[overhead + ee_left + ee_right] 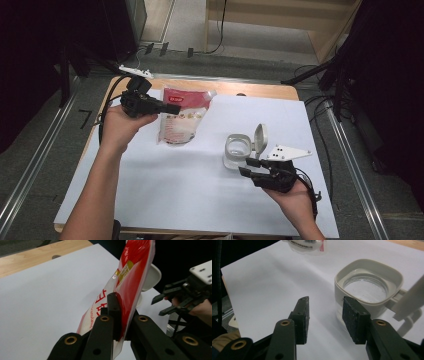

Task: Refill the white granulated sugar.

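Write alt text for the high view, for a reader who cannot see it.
The left gripper pinches a red and white plastic pouch above a white sheet on a wooden table. The right gripper, jaws open, sits beside a clear jar with its beige flip lid raised.

The left gripper (170, 108) pinches a red-and-white pouch (181, 116) by its edge, lifted over the white sheet (165, 180). Well apart, the right gripper (248, 167) — jaws parted — sits just beside a clear jar (237, 151), its flip lid (260, 136) standing open.
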A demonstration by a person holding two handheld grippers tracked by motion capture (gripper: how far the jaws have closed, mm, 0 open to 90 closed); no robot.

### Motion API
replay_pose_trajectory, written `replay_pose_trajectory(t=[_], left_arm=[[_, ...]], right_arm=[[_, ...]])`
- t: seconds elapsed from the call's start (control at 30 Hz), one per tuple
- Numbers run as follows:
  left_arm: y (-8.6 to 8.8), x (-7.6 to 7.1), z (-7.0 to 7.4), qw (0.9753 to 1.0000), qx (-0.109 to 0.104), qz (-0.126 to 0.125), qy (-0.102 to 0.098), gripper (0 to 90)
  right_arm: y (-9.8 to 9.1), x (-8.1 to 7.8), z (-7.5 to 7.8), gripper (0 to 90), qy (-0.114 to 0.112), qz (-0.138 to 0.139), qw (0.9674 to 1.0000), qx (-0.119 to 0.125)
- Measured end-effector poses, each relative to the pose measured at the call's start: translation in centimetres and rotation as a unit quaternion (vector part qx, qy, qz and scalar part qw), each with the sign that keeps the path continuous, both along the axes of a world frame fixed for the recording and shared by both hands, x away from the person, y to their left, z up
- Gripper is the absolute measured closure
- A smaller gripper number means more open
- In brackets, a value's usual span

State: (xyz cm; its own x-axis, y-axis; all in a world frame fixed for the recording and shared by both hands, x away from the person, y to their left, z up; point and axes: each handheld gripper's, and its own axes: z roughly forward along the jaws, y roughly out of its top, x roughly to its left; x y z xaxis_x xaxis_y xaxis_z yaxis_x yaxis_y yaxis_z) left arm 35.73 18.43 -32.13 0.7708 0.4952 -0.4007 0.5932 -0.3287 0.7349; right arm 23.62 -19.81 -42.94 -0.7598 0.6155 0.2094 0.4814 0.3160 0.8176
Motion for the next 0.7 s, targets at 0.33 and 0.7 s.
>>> replay_pose_trajectory(t=[0.33, 0.7], left_arm=[[-1.0, -1.3, 1.3, 0.9995, 0.008, -0.022, -0.020, 90.0], [-1.3, -2.0, 1.6, 0.9989, 0.030, -0.028, -0.025, 90.0]], right_arm=[[3.0, 0.6, 0.2, 58.2, 0.011, 0.023, 0.9997, 0.001], [6.3, 1.7, 0.2, 57.0, -0.001, 0.046, 0.9989, -0.005]])
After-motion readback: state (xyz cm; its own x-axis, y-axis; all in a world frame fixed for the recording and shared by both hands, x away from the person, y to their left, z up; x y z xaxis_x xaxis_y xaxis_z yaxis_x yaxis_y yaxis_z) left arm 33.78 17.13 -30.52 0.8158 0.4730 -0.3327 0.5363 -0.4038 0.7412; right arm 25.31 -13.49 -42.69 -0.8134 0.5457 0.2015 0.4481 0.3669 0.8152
